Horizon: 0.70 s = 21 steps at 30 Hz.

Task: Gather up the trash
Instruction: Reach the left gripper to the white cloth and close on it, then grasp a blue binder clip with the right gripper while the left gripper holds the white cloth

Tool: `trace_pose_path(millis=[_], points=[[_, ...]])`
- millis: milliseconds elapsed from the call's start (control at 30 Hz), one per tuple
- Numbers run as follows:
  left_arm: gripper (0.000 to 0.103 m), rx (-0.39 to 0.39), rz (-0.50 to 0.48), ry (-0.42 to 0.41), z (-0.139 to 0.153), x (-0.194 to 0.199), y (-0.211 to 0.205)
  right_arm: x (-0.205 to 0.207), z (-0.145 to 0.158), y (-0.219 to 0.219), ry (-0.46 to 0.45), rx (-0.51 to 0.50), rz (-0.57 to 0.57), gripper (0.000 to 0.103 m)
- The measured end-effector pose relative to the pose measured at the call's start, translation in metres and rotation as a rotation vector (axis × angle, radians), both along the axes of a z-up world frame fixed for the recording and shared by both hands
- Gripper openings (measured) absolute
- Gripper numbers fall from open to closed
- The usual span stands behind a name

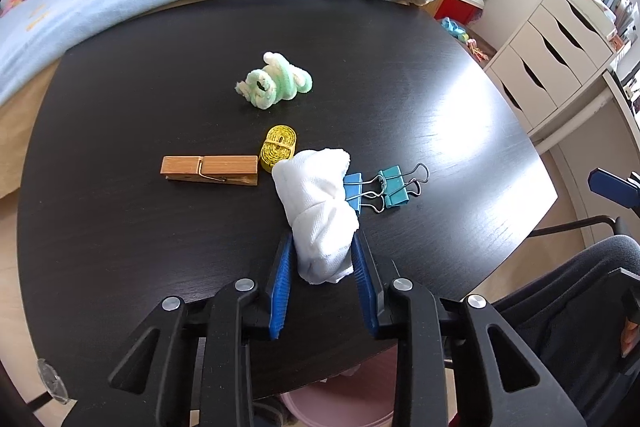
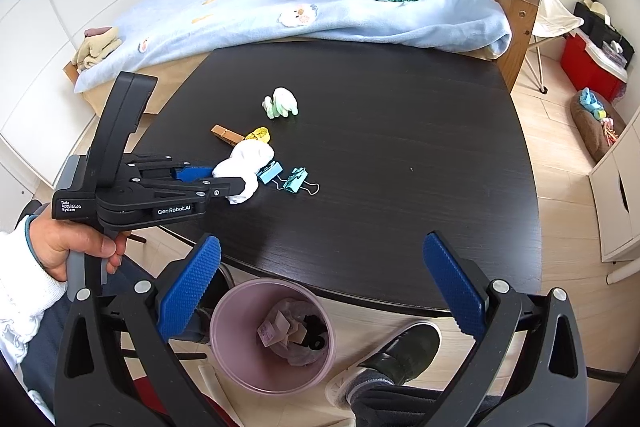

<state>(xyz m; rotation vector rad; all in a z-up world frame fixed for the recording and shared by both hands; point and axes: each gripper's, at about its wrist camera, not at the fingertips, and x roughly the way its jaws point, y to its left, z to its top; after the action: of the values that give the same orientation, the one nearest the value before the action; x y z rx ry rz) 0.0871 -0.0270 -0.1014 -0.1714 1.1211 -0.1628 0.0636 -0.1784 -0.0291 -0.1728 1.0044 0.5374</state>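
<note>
- Left gripper (image 1: 322, 255) has its jaws clamped on the near end of the white tissue wad (image 1: 318, 211) on the black table (image 1: 120, 227). Squeeze firm, then lift straight up.
- The wad's far end touches the blue clip (image 1: 354, 189) and yellow tape roll (image 1: 278, 147), so those could drag along.
- Right gripper (image 2: 336, 279) hangs with jaws wide apart, empty, above the pink bin (image 2: 240, 359).

White tissue (image 1: 320, 211), blue binder clip (image 1: 353, 187), yellow tape roll (image 1: 278, 147)
</note>
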Motion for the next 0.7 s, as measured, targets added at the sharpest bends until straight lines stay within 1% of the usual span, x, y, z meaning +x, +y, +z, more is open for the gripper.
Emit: trace_pose_path(millis=[167,433,600,700], points=[[0.023,0.007,-0.004,-0.015,0.003,-0.002,0.001,0.004,-0.003,0.004,0.007,-0.002,0.004,0.099],[0.021,0.018,-0.002,-0.043,0.011,-0.008,0.001,0.018,-0.005,0.017,0.029,0.007,0.019,0.099],[0.021,0.018,0.007,-0.066,0.019,-0.015,0.005,0.037,-0.01,0.027,0.066,0.014,0.012,0.099],[0.021,0.019,0.016,-0.079,0.023,-0.018,0.007,0.051,-0.017,0.032,0.108,0.026,-0.007,0.099]])
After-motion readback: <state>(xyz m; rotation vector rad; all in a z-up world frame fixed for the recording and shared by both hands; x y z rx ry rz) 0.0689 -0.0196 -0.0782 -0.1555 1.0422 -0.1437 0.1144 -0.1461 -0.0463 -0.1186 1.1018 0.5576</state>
